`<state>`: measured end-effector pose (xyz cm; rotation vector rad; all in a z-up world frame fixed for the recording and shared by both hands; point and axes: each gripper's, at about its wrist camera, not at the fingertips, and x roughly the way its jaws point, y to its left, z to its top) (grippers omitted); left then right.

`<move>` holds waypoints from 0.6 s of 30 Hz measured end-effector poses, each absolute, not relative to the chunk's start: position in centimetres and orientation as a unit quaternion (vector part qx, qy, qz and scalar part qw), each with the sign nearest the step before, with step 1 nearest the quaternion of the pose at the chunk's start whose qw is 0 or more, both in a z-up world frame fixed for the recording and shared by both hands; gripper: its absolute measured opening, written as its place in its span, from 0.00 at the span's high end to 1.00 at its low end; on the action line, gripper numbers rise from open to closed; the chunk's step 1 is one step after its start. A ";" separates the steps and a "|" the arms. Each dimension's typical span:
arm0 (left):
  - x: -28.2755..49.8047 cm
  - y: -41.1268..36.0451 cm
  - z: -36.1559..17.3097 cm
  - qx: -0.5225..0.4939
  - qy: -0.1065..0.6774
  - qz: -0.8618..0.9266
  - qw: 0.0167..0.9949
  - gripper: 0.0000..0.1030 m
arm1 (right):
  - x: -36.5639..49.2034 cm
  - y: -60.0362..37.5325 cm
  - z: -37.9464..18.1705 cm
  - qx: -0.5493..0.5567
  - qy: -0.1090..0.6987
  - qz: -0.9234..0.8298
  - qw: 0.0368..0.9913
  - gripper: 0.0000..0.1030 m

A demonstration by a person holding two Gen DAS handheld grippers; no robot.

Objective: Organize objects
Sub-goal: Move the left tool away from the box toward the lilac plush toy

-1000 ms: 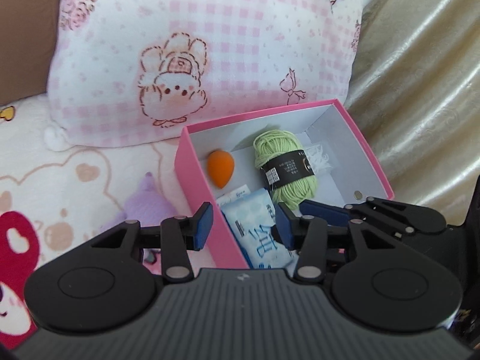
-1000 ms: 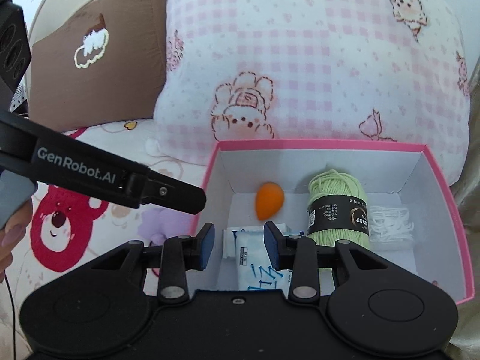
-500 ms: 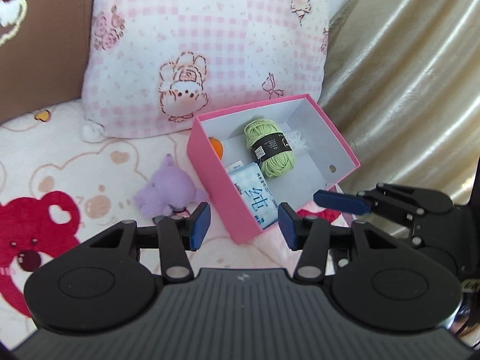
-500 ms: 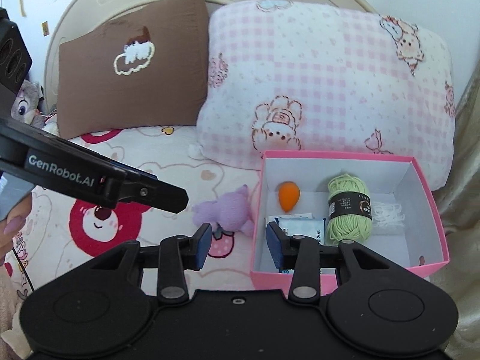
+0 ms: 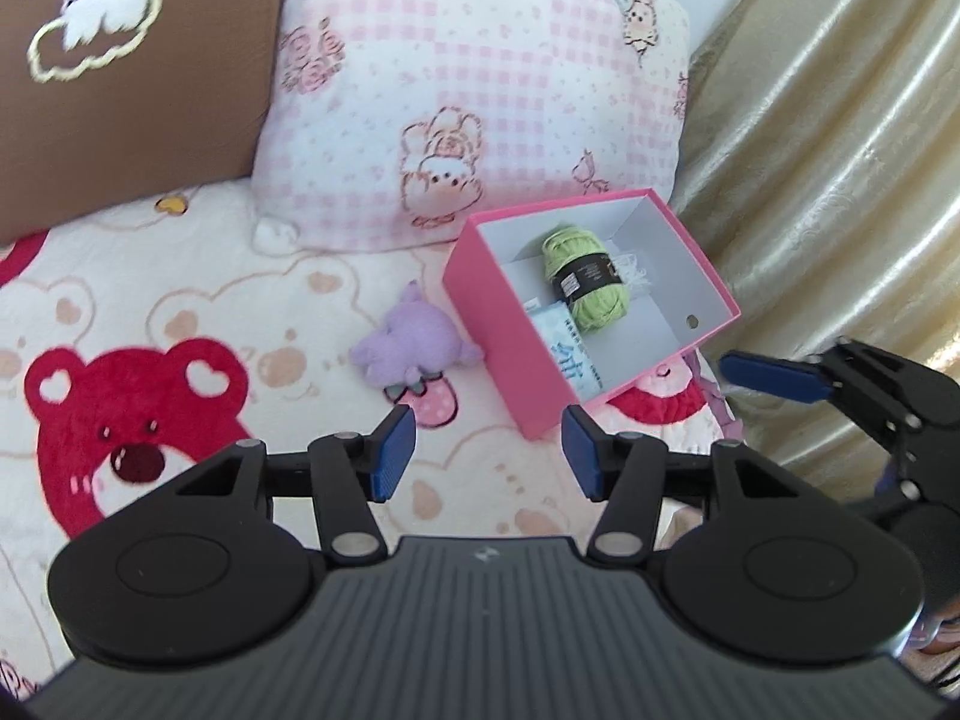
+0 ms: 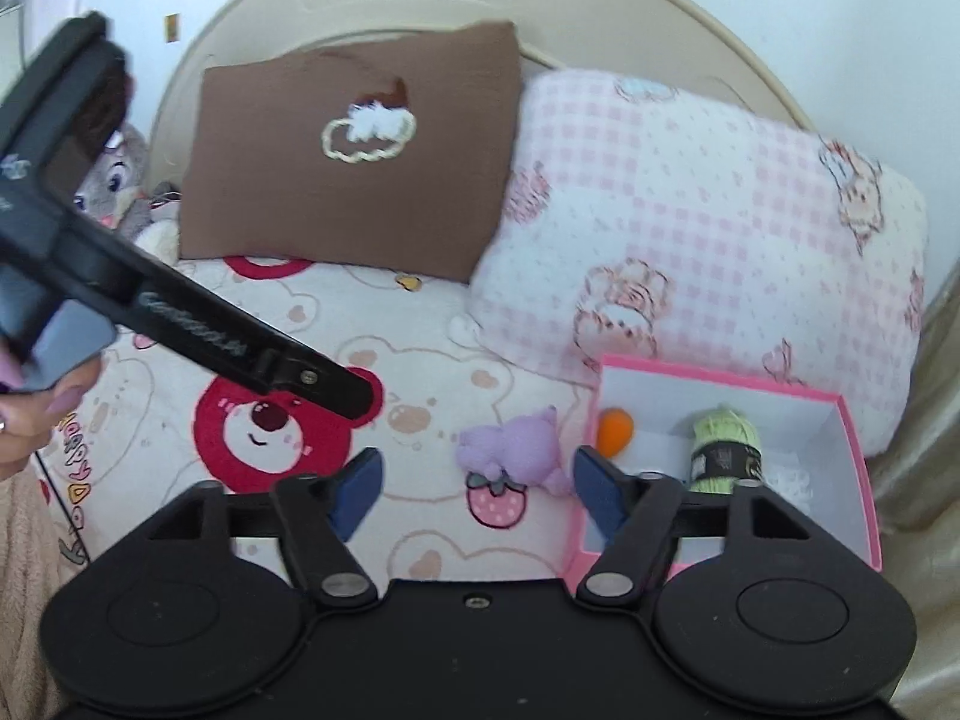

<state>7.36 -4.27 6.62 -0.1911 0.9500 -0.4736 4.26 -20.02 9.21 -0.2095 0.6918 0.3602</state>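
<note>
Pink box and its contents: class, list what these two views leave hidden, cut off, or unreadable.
- Orange sponge: seen in the right wrist view; in the left wrist view the pink box wall hides it.
- Tissue pack: partly behind that wall in the left view; the right claw covers it in the right view.
- Yarn label print: too small to read.
- Grey plush toy: partly hidden by the left claw's body in the right view.

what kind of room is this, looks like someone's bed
Most likely a bedroom, on a bed: a curved headboard, a brown pillow and a pink checked pillow lean against it, over a bear-print blanket.
</note>
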 end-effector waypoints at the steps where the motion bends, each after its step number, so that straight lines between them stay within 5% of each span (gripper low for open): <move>1: 7.1 -3.8 6.5 -0.093 0.454 -0.226 0.857 0.48 | 3.8 -19.4 9.3 -0.105 0.332 0.183 0.919 0.20; 18: 10.0 2.4 3.7 -0.156 0.429 -0.196 0.868 0.11 | 8.2 -12.6 5.7 -0.098 0.330 0.230 0.910 0.13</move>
